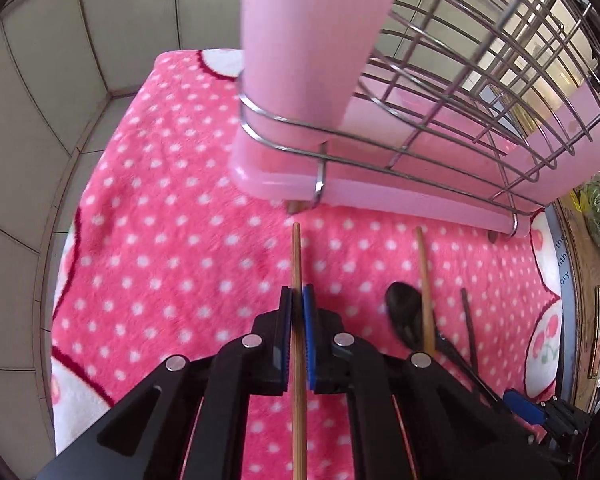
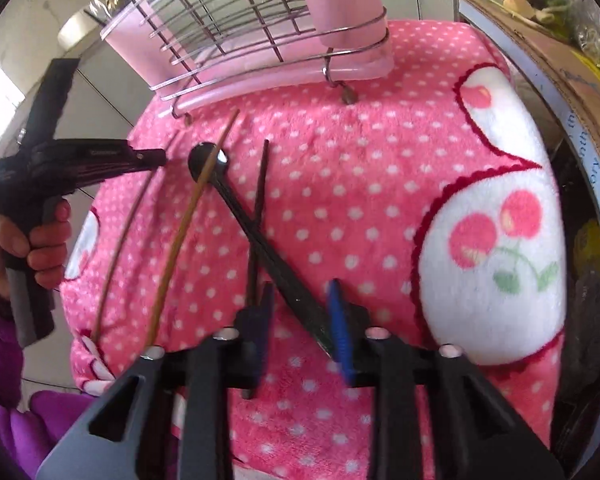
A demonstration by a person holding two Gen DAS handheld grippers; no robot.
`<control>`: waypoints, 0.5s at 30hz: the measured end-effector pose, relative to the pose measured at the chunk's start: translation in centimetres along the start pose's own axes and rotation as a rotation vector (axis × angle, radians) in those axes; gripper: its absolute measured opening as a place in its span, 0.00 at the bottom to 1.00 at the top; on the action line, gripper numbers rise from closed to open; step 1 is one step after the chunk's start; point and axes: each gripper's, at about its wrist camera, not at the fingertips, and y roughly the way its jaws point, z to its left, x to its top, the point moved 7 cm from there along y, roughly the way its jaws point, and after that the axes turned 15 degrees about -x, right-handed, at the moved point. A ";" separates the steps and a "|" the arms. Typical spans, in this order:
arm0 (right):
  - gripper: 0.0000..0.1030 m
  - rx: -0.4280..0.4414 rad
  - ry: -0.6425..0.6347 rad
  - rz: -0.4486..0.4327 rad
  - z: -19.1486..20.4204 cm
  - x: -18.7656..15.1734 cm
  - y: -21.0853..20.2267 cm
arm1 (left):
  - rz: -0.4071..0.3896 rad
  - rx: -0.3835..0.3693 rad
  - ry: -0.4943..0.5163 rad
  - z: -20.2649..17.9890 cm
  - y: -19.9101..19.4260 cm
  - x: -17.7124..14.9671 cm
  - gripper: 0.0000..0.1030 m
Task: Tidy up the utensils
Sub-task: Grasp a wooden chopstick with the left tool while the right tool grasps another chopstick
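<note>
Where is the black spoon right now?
The black spoon lies on the pink dotted blanket in front of the wire rack. In the right wrist view a light chopstick crosses its bowl, and its handle runs between the right gripper jaws.

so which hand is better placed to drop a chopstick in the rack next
Left. Its fingers are already shut on a chopstick pointing at the rack; the right fingers only straddle the black spoon, not gripping.

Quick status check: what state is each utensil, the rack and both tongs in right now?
left tongs: shut on a light chopstick
right tongs: part open, straddling the black spoon
second light chopstick: lying across the spoon
dark chopstick: lying on the pink towel
wire rack: upright, pink tray beneath
</note>
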 end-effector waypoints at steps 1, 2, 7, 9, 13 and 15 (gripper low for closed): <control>0.20 -0.001 0.003 0.001 -0.1 -0.1 -0.2 | -0.001 0.001 -0.004 0.4 -0.2 -0.2 0.05; 0.18 -0.007 0.003 0.001 -0.2 -0.3 -0.3 | 0.001 0.000 -0.009 0.9 -0.5 -0.5 0.05; 0.14 -0.046 0.041 -0.013 -1.8 -1.3 -1.8 | 0.001 -0.011 -0.011 3.1 -1.6 -2.0 0.05; 0.14 -0.071 0.069 -0.016 -2.7 -1.6 -2.5 | -0.004 -0.013 -0.015 3.5 -1.8 -2.4 0.05; 0.14 -0.120 0.155 -0.015 -4.7 -2.2 -3.2 | -0.013 -0.023 -0.029 4.1 -2.6 -3.2 0.05; 0.14 -0.126 0.173 0.005 -4.8 -2.6 -2.9 | -0.013 -0.022 -0.025 4.2 -3.0 -3.6 0.05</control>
